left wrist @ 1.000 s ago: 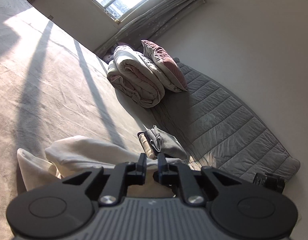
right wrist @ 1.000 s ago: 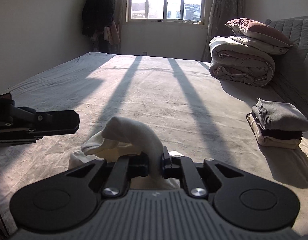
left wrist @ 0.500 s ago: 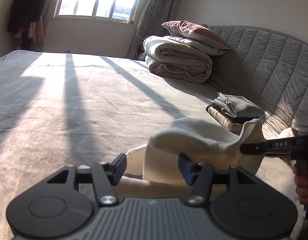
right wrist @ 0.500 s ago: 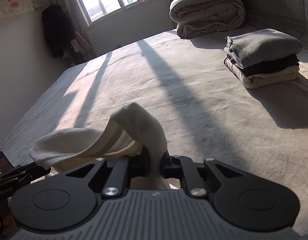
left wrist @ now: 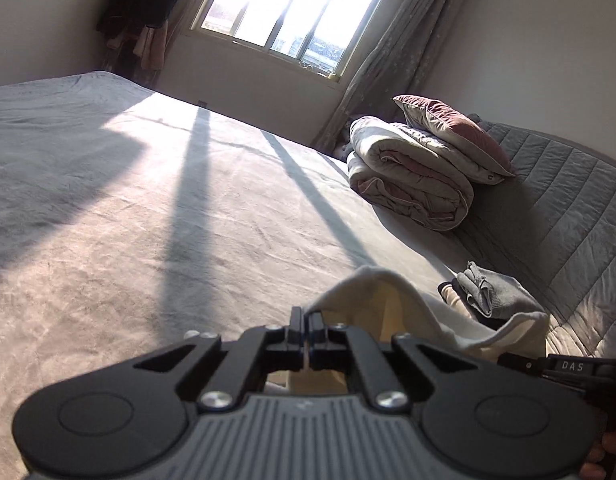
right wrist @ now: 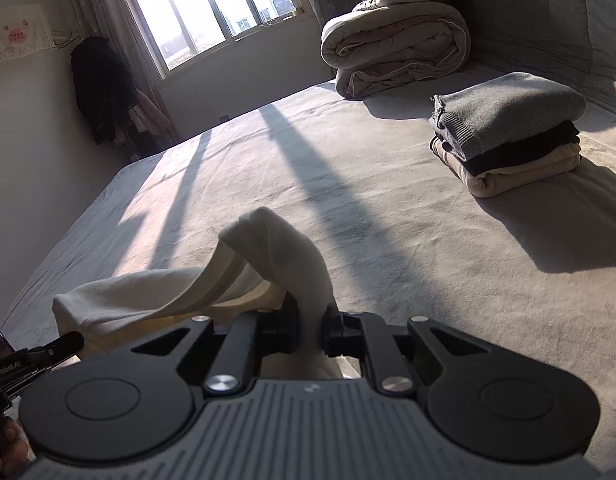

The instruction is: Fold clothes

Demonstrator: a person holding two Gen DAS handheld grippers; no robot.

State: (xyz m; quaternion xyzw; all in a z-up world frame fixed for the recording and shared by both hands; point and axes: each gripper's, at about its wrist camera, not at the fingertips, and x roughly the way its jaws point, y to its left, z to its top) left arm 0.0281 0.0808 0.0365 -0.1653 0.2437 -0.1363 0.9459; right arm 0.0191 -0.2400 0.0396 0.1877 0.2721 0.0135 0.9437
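A cream garment [right wrist: 267, 264] hangs lifted between both grippers above the bed [right wrist: 388, 208]. My right gripper [right wrist: 311, 320] is shut on one bunched end of it. My left gripper [left wrist: 306, 320] is shut on the garment's [left wrist: 372, 292] other edge; its tip also shows at the lower left of the right wrist view [right wrist: 63, 342]. The right gripper's tip shows in the left wrist view [left wrist: 520, 360] holding the cloth's far corner. The part of the garment under the gripper bodies is hidden.
A stack of folded clothes, grey on top [right wrist: 508, 132], lies on the bed at right, also in the left wrist view [left wrist: 484, 292]. A rolled duvet [right wrist: 396, 48] with a pillow [left wrist: 452, 132] sits by the quilted headboard [left wrist: 568, 220]. Window [left wrist: 283, 20] beyond.
My left gripper, open half a second ago, has shut on the garment's edge. Both grippers have lifted and turned with the cloth stretched between them.
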